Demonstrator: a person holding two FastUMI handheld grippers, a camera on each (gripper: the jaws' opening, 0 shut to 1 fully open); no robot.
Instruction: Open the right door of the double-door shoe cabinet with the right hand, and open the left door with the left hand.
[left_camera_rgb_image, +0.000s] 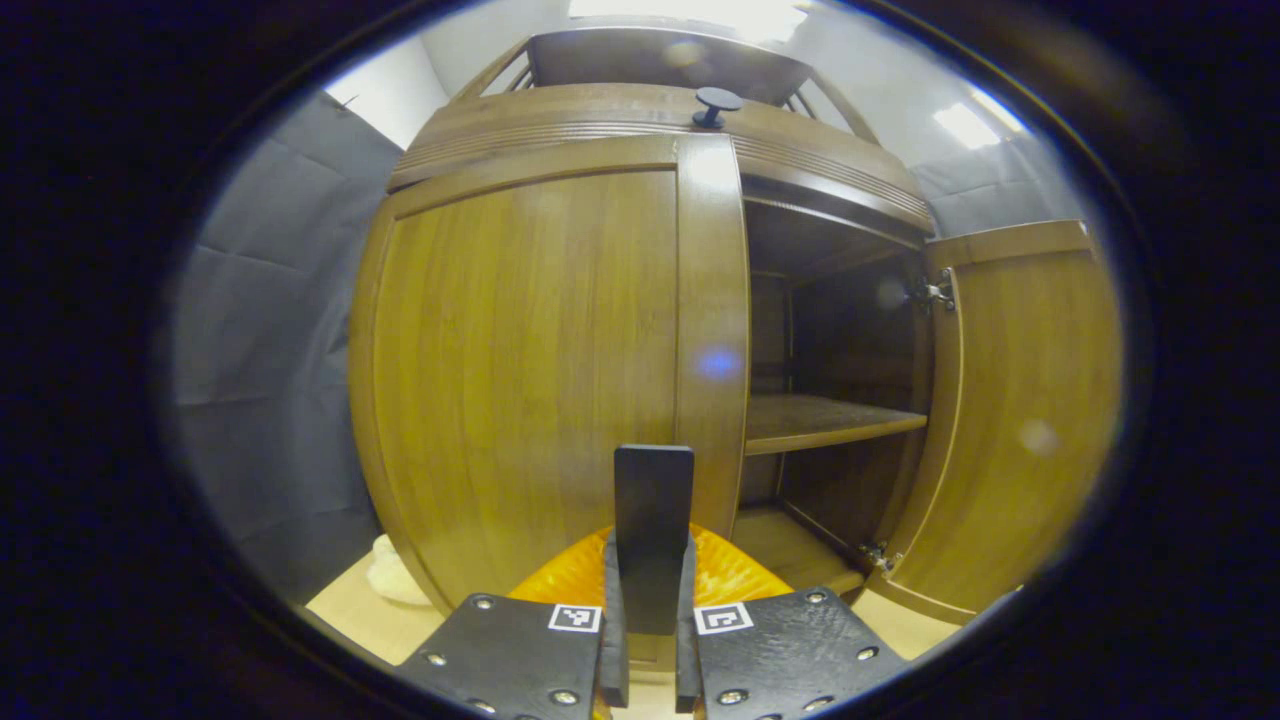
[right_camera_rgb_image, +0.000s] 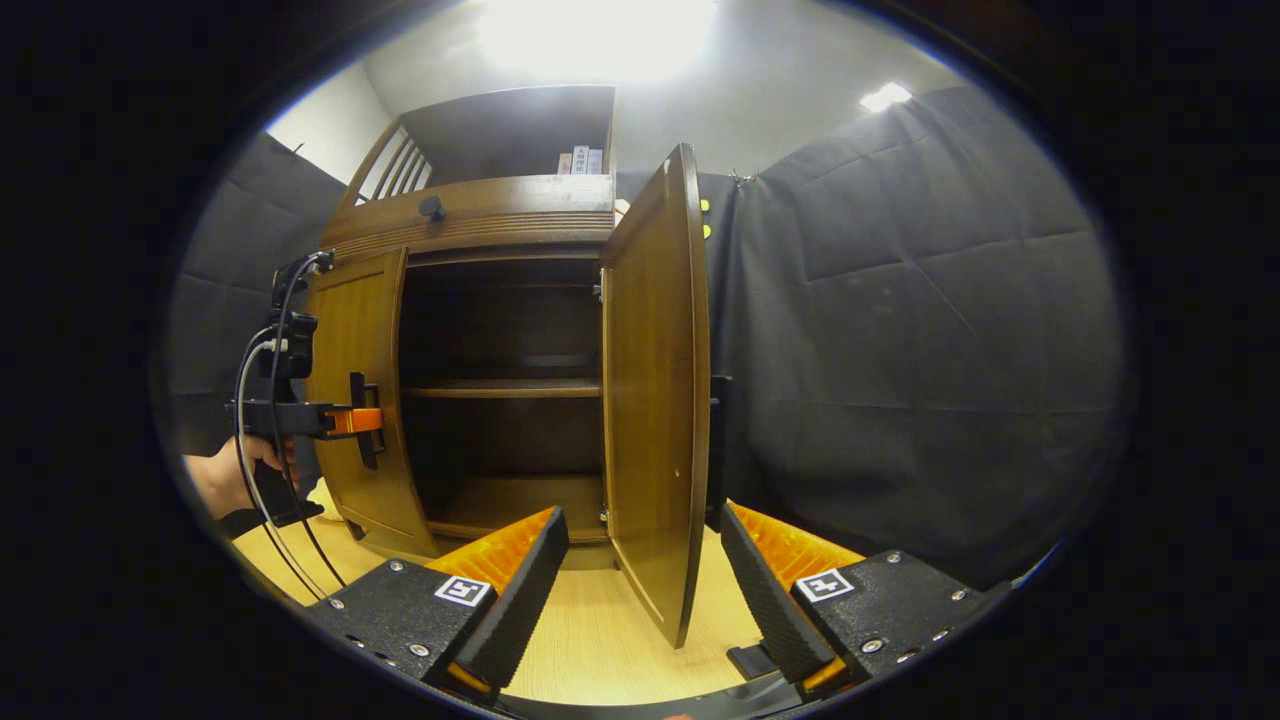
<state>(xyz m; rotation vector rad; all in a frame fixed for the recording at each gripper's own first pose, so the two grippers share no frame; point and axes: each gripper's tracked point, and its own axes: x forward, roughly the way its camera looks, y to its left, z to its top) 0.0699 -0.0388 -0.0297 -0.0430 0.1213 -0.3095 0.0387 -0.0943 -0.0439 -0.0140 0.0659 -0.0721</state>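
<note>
- Shoe cabinet (right_camera_rgb_image: 480, 215): right door (right_camera_rgb_image: 655, 390) stands wide open; left door (left_camera_rgb_image: 520, 370) is shut.
- Right gripper (right_camera_rgb_image: 640, 560): your jaws gape around the right door's edge, gripping nothing.
- Left gripper (left_camera_rgb_image: 652, 530): jaws closed on the left door's handle (left_camera_rgb_image: 654, 500); your next move is, I judge, pulling outward.

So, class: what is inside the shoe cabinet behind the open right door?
Behind the right door the shoe cabinet shows one bare shelf and a bare floor panel. The closed left door covers the other half.

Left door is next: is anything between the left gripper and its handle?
Nothing visible stands between them. The left gripper already has its jaws closed on the dark handle of the closed left door; the right door stands open.
</note>
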